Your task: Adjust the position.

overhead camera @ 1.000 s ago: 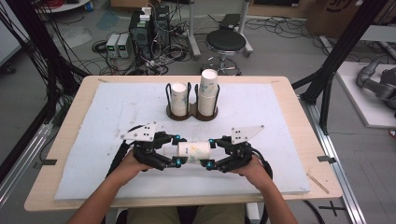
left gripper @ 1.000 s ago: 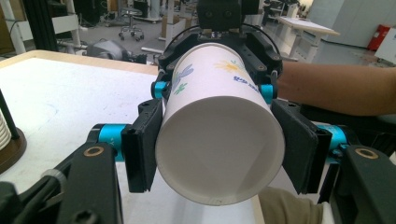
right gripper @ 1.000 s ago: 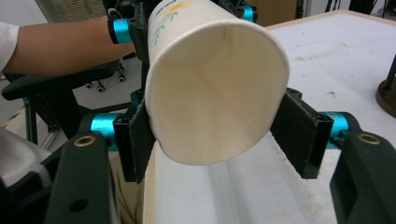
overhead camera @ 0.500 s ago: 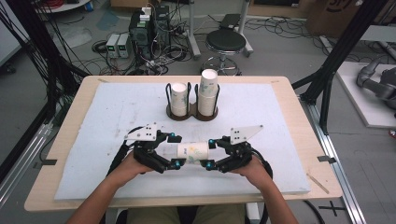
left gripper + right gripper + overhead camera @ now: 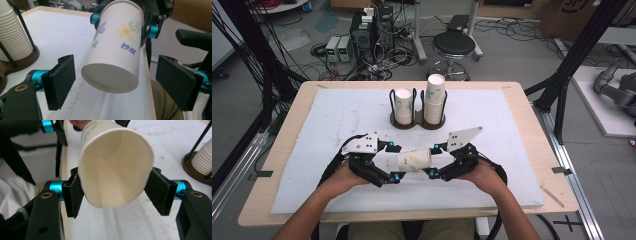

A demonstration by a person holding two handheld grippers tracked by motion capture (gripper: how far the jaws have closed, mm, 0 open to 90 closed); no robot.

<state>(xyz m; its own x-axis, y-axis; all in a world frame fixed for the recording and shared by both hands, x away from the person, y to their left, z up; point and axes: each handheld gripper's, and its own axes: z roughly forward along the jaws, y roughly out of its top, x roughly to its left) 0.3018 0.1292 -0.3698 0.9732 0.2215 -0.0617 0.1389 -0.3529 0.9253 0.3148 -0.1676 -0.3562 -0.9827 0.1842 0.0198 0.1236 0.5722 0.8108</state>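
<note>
paper cup [image 5: 414,161]: white, flower print, on its side | right gripper [image 5: 436,161]: clamps it at the rim | left gripper [image 5: 393,163]: jaws wide, clear of it

The table [image 5: 337,107] is seen from above the person's side, looking forward and down. Each gripper view is taken close along its own jaws. The paper cup [image 5: 113,47] is shared mid-frame: bottom-first in the left gripper view, mouth-first [image 5: 115,167] in the right; it lies lower centre [image 5: 414,161] from above.

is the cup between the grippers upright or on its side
On its side: the paper cup lies level, its mouth clamped in the right gripper, its base toward the open left gripper.
</note>
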